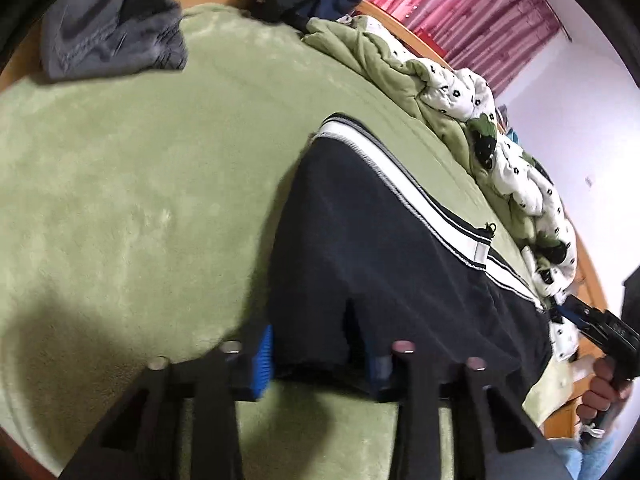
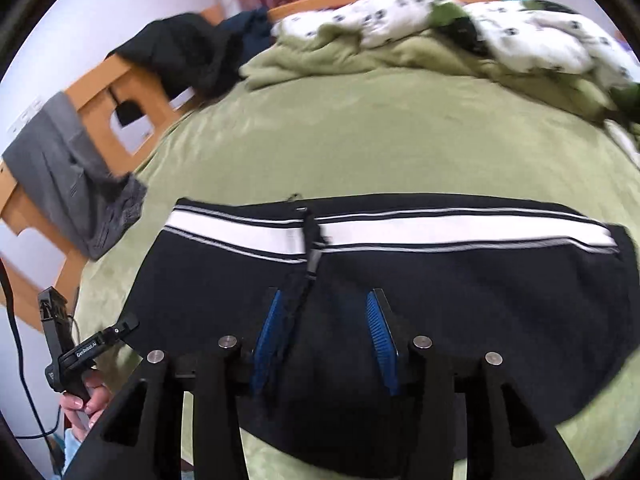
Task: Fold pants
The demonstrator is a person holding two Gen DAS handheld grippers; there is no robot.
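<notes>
In the left wrist view, grey trousers [image 1: 112, 36] lie crumpled at the upper left, on the far part of the green blanket [image 1: 132, 184] that covers the bed. At the bottom centre the left gripper [image 1: 320, 360] has its two blue pads narrow, and a fold of the near edge of the black pants [image 1: 380, 248] bunches up between them; the cloth fills the gap, so the pads look pressed on it. The pants stretch from there up toward the centre of the frame, their white stripe [image 1: 404, 184] running along the right side. Further right a rumpled white patterned quilt [image 1: 520, 184] lies along the bed's edge, with a red curtain [image 1: 472, 12] above it at the upper right. At the lower right edge a hand [image 1: 604, 392] holds the other gripper's black handle, near the end of the pants.

In the right wrist view, a hand [image 2: 86, 404] at the lower left holds the other gripper, just beside the left end of the pants [image 2: 460, 300]. Above it, at the left edge, the grey trousers [image 2: 76, 184] hang over the wooden bed frame [image 2: 132, 80]. The pants lie flat across the middle of the frame on the blanket [image 2: 360, 140], stripe [image 2: 440, 228] on the far side. At the bottom centre the right gripper [image 2: 326, 340] stands over them with pads moderately apart; a dark cord or strip [image 2: 304, 280] hangs along the left pad, but I cannot tell whether anything is gripped. The quilt [image 2: 520, 36] fills the upper right.
</notes>
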